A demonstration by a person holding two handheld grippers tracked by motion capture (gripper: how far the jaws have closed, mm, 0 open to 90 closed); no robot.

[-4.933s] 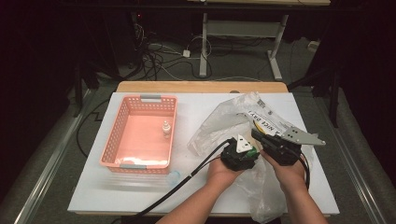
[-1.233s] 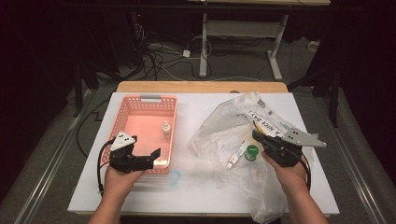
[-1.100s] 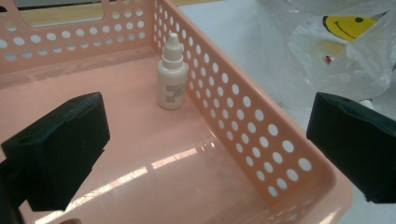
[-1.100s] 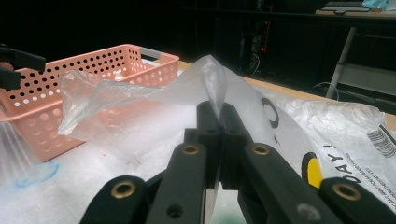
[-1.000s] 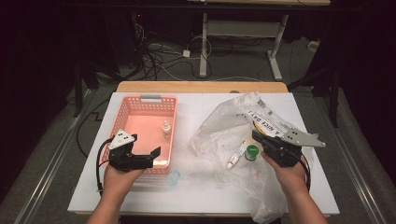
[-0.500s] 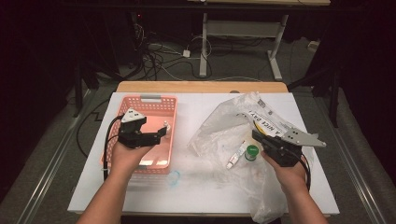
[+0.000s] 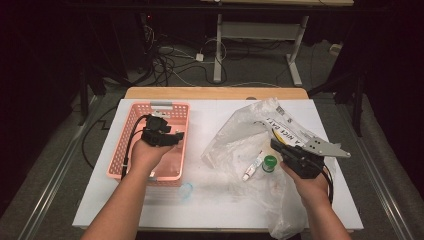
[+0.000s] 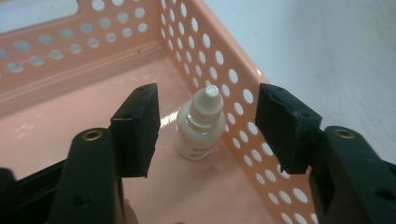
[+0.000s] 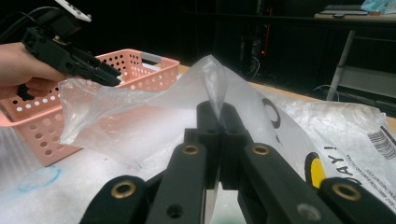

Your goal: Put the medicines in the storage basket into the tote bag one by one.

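Reaching into pink basket (image 7: 125, 145), left claw (image 8: 205, 126) gaping around upright dropper bottle (image 8: 200, 128) — right claw (image 9: 218, 122) clamped on plastic bag (image 9: 154, 100).

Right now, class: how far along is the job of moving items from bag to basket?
Done: one small dropper bottle stands in the pink basket. In hand: the right gripper pinches the plastic bag open; the open left gripper hangs over that bottle. Left: a green-capped item and a tube lie on the bag.
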